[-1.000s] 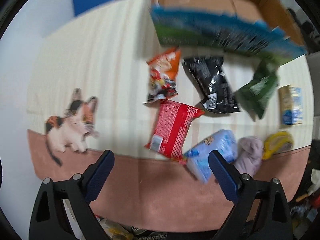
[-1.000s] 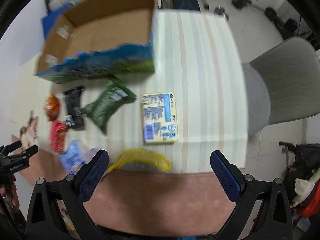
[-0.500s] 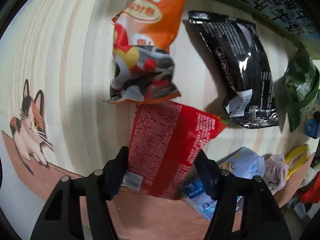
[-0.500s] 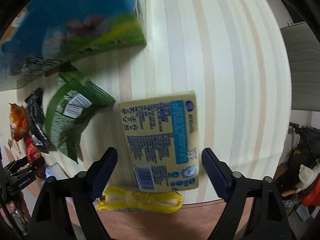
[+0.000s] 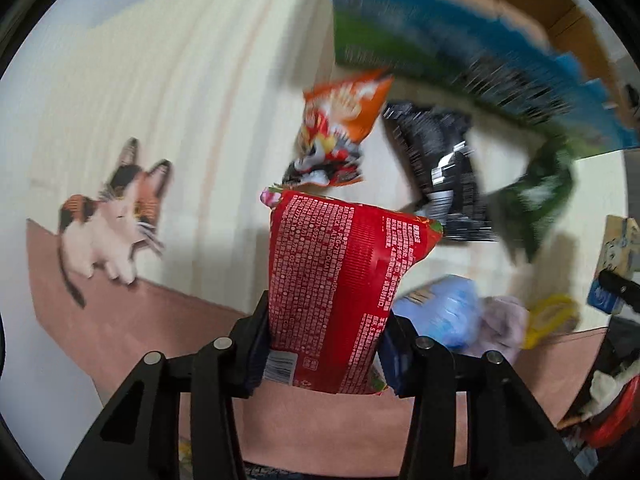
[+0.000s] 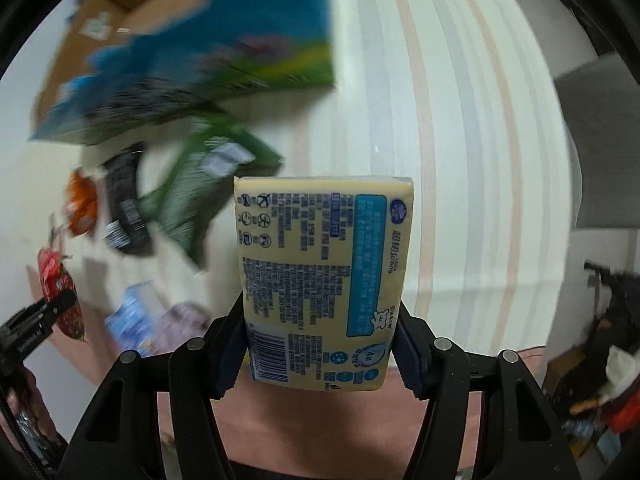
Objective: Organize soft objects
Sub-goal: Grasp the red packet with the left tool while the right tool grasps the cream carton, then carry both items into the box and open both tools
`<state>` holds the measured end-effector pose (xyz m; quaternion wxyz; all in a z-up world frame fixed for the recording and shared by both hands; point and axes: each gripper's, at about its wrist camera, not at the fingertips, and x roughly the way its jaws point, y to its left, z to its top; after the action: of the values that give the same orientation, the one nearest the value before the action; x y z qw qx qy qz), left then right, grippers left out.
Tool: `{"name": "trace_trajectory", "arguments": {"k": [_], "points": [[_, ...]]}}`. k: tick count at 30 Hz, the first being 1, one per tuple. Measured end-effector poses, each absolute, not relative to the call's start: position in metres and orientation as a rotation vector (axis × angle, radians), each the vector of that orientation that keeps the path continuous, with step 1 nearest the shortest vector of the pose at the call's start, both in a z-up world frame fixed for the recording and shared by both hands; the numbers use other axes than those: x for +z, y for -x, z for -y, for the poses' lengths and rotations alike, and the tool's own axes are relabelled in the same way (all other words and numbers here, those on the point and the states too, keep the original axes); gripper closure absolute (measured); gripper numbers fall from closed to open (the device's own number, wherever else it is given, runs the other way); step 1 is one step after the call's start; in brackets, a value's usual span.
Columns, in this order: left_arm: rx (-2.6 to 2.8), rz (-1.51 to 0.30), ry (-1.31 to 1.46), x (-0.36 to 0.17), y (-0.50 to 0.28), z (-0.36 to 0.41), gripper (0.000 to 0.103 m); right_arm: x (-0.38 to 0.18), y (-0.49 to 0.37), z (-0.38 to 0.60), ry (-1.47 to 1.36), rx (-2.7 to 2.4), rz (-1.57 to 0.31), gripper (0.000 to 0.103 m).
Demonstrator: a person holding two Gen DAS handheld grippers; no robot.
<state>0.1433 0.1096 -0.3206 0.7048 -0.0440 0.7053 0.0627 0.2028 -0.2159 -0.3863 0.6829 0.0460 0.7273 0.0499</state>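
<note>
While the left tongs (image 5: 324, 354) grip the red bag (image 5: 340, 280), the right tongs (image 6: 320, 354) clamp the yellow pack (image 6: 320, 272). Both look lifted for carrying; next, each probably goes into the box (image 6: 192, 64) beyond.

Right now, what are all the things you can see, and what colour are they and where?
red snack packet: 1, red, clamped in the left gripper
yellow tissue pack: 1, pale yellow and blue, clamped in the right gripper
orange snack bag: 1, orange, on the table beyond the red packet
black snack bag: 1, black, right of the orange bag
green snack bag: 1, green, by the box
cardboard box: 1, blue and green outside, brown inside, far edge of the table
light blue pack: 1, near edge
lilac cloth: 1, beside the blue pack
yellow item: 1, blurred
cat picture: 1, on the tablecloth
left gripper: 1, black
right gripper: 1, black
</note>
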Motion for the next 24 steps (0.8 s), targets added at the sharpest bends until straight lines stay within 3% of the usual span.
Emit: {"name": "trace_trajectory", "arguments": {"k": [6, 10, 16, 24], "points": [[0.095, -1.395, 0.126, -0.222, -0.141, -0.071, 0.06, -0.297, -0.199, 0.199, -0.039, 0.217, -1.476, 0.038], [0.008, -1.311, 0.156, -0.165, -0.179, -0.034, 0.06, -0.242, -0.223, 0.189, -0.042, 0.274, -1.392, 0.038], [-0.088, -1.285, 0.183, -0.157, -0.271, 0.008, 0.06, -0.2, -0.269, 0.182, -0.087, 0.296, -1.321, 0.038], [-0.144, -1.394, 0.205, -0.207, -0.422, 0.016, 0.06, -0.252, -0.39, 0.165, -0.129, 0.217, -1.365, 0.038]]}}
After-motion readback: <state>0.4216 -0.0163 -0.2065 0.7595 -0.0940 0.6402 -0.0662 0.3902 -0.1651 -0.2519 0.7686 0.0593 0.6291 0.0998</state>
